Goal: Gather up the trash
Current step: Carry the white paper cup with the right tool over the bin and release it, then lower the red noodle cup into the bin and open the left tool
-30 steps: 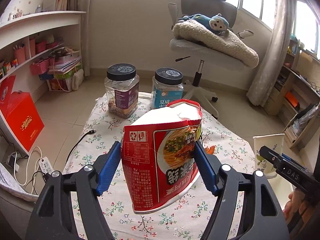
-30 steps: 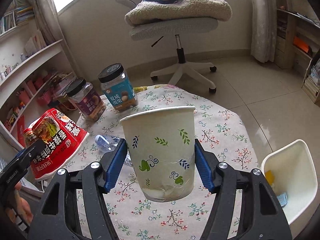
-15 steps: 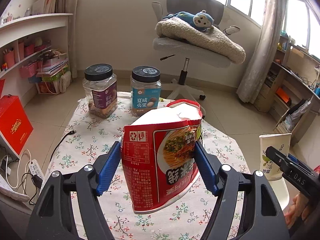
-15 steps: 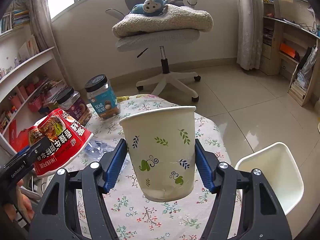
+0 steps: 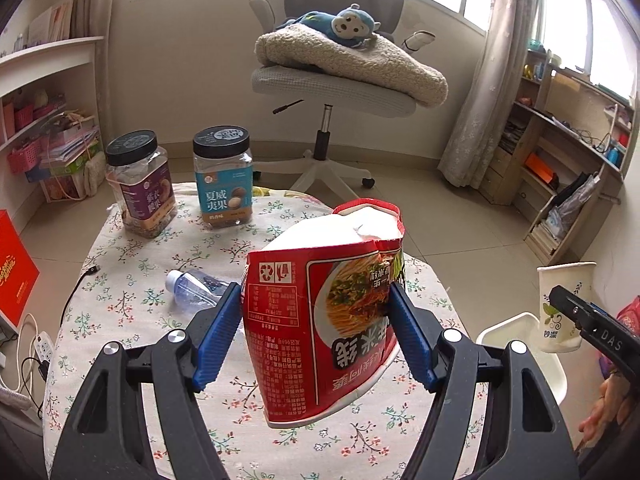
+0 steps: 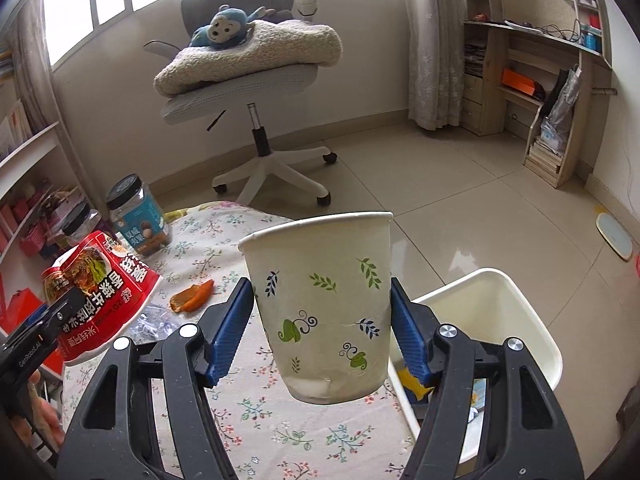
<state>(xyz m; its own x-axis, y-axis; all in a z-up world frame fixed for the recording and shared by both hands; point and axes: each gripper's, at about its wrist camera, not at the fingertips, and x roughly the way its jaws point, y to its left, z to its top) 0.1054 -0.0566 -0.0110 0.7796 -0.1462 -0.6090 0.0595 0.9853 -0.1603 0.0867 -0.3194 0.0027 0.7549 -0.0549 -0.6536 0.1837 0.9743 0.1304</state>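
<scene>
Left wrist view: the table [image 5: 132, 264], under a flowered cloth, fills the lower half of the frame, with the chair [image 5: 332, 80] at top centre. The white bin [image 6: 492, 312] sits off the table's edge at lower right of the right wrist view, with scraps already in its bottom. At centre frame the left gripper [image 5: 316, 332] clamps a crumpled red noodle tub [image 5: 320, 320], its blue pads pressing both sides, held in the air above the cloth. The right gripper [image 6: 322, 328] likewise pinches a paper cup [image 6: 324, 304] upright at centre, just left of the bin. Two jars [image 5: 180, 180] stand at upper left, a clear bottle [image 5: 192, 290] lies left of the tub, and an orange peel [image 6: 192, 296] lies on the cloth at centre left of the right view; these small pieces look yet to be collected. The step seems to be carrying both items to the bin. To do it well, bring each fully over the bin's mouth before letting go, cup first since it is nearer, and keep the dented tub level so nothing spills. Against the earlier frames, the bin now shows larger and nearer in the right view, the bottle has come into the left view, and the chair has shifted across both frames; both grips look unchanged.
</scene>
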